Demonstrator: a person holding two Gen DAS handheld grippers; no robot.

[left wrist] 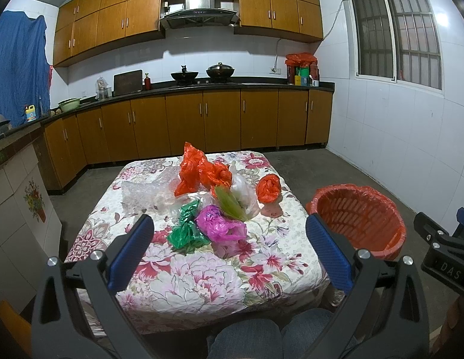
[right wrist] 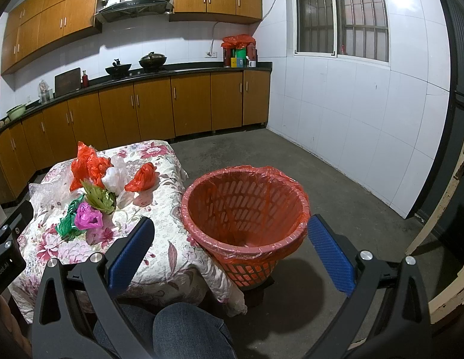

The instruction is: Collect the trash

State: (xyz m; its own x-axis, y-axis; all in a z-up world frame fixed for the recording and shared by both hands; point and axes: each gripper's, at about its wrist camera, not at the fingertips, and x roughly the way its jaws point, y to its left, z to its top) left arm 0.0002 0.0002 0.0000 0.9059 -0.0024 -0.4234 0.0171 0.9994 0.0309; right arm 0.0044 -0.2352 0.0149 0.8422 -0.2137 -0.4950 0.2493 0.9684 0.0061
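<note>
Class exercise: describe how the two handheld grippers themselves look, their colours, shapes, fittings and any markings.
Both the left gripper and right gripper have black angular frames with triangular cut-outs, silver round bolts, and two flat blue textured finger pads. In the left wrist view, the right gripper's black body bears white letters "DAS".

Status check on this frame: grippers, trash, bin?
Left gripper and right gripper open, empty. Plastic bags all on the table. Lined basket beside it, looks empty. Nothing in the way.

Bright indoor light, sharp focus, heavy fisheye bend w/ dark vignette at corners.
</note>
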